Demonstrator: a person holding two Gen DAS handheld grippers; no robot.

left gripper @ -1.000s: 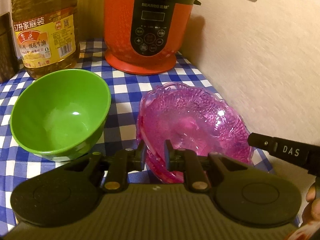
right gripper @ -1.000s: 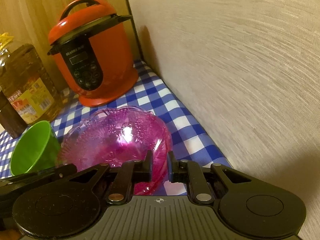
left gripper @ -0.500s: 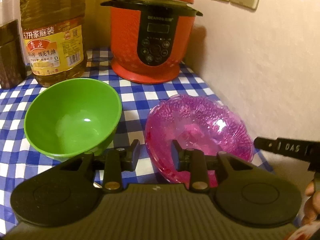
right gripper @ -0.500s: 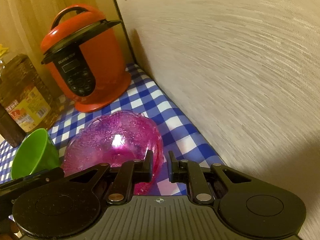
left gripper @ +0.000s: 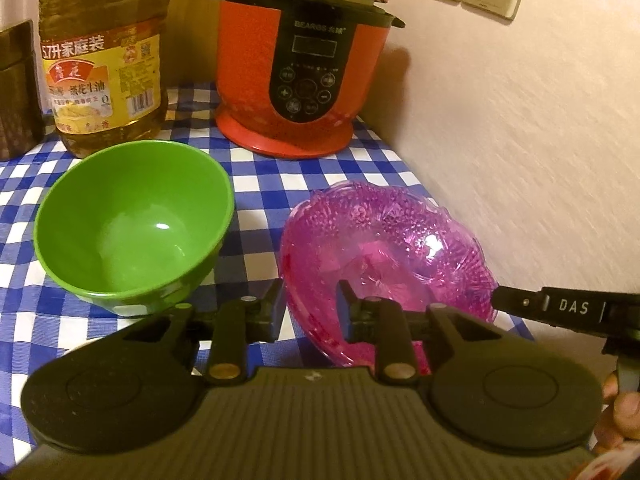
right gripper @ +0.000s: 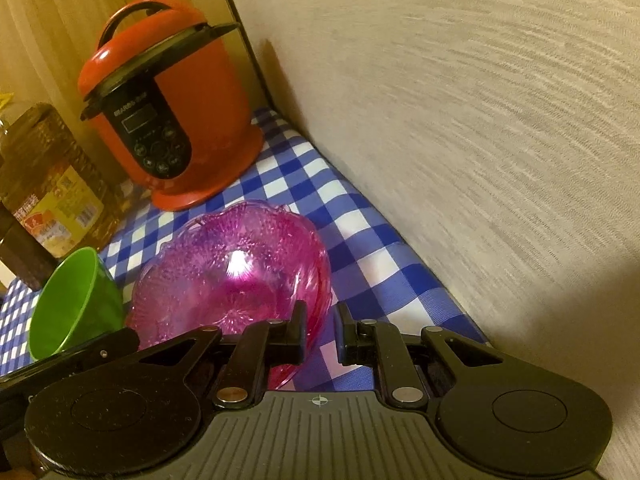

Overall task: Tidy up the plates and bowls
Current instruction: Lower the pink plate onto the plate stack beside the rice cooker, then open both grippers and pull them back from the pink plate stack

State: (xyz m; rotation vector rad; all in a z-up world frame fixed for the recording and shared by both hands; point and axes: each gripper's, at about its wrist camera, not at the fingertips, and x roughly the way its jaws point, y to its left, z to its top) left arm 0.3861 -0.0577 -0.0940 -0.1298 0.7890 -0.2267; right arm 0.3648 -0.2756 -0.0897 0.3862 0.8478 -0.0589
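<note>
A pink see-through patterned bowl [left gripper: 384,248] sits on the blue checked tablecloth, close to the right wall; it also shows in the right wrist view [right gripper: 232,268]. A green bowl [left gripper: 132,220] stands upright to its left, also seen in the right wrist view [right gripper: 72,308]. My left gripper [left gripper: 312,308] is open, its fingers straddling the pink bowl's near-left rim without clamping it. My right gripper [right gripper: 322,332] is open, its fingers astride the pink bowl's near-right rim with a gap around it. The right gripper's finger [left gripper: 560,308] shows in the left wrist view.
A red electric pressure cooker [left gripper: 304,60] stands at the back against the wall. A big cooking oil bottle [left gripper: 100,60] and a dark container [left gripper: 16,92] stand at the back left. The wall [right gripper: 480,120] runs along the table's right edge.
My left gripper has opened from the pink bowl's rim and drawn back. The pink bowl has settled down onto the cloth. My right gripper has opened a little wider and pulled back.
</note>
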